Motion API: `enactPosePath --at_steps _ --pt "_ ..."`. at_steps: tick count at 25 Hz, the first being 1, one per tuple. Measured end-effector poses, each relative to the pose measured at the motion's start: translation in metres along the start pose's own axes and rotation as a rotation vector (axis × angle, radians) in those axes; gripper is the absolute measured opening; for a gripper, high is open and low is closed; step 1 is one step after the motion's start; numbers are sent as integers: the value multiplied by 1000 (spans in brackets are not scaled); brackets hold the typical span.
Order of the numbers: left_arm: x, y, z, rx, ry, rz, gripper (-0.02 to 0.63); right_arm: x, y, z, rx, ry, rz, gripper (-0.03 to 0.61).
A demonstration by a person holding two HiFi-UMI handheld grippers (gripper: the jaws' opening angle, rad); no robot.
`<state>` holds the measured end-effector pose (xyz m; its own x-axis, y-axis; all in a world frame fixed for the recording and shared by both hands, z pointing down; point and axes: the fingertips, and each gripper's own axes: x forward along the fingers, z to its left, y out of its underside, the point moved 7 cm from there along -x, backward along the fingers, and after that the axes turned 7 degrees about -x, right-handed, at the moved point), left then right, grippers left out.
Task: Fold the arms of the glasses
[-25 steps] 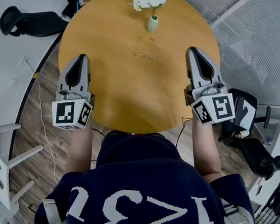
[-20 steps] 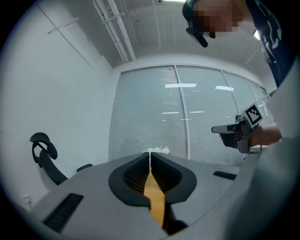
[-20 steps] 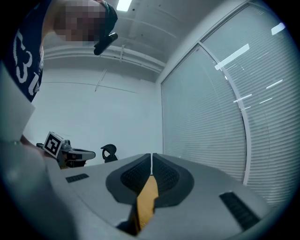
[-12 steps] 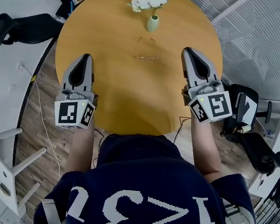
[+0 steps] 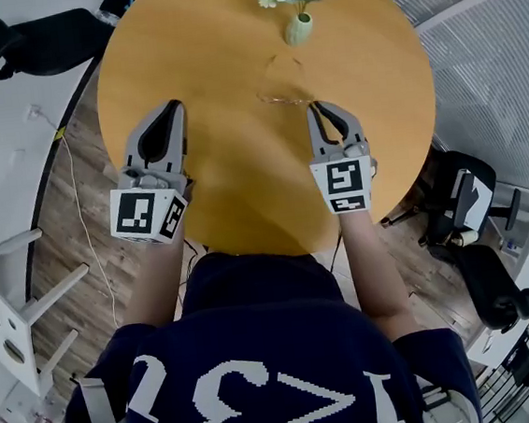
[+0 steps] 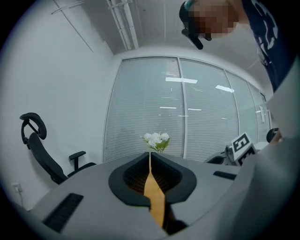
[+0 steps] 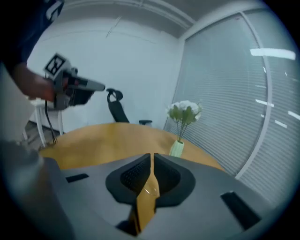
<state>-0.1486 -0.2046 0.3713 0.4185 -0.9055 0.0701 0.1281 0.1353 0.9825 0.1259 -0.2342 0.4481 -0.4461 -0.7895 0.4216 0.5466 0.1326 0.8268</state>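
Note:
Thin wire-framed glasses (image 5: 286,97) lie on the round wooden table (image 5: 233,181), arms spread toward the far side. My right gripper (image 5: 317,106) sits just right of them, its tips close to the frame's near right corner; whether they touch cannot be told. Its jaws are shut with nothing between them (image 7: 152,155). My left gripper (image 5: 175,103) hovers over the table's left part, well left of the glasses, also shut and empty (image 6: 150,153). The glasses do not show clearly in either gripper view.
A pale green vase of white flowers (image 5: 299,26) stands just beyond the glasses. Black office chairs stand off the table at the upper left (image 5: 26,43) and at the right (image 5: 462,213). A white frame (image 5: 11,307) and a cable lie on the floor left.
My right gripper has swung left and forward from the table's right edge down to beside the glasses. The left gripper has edged slightly forward and down.

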Motion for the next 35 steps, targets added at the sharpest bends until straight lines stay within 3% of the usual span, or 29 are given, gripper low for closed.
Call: enactPosePath --at_steps 3,8,11,24,29,35 --pt "0 9 1 2 16 25 23 29 23 23 -246 35 98 34" --pt "-7 20 3 -22 14 56 23 68 51 55 -667 46 134 38" --pt "-13 23 6 -23 2 63 23 85 70 64 -780 19 178 138" --pt "-35 28 19 -18 -44 88 23 106 92 67 -886 58 221 139" --pt "-37 27 22 -11 -37 85 23 106 84 65 -891 79 213 43" --pt "-34 22 22 -3 -24 66 23 87 67 54 -884 62 179 29"
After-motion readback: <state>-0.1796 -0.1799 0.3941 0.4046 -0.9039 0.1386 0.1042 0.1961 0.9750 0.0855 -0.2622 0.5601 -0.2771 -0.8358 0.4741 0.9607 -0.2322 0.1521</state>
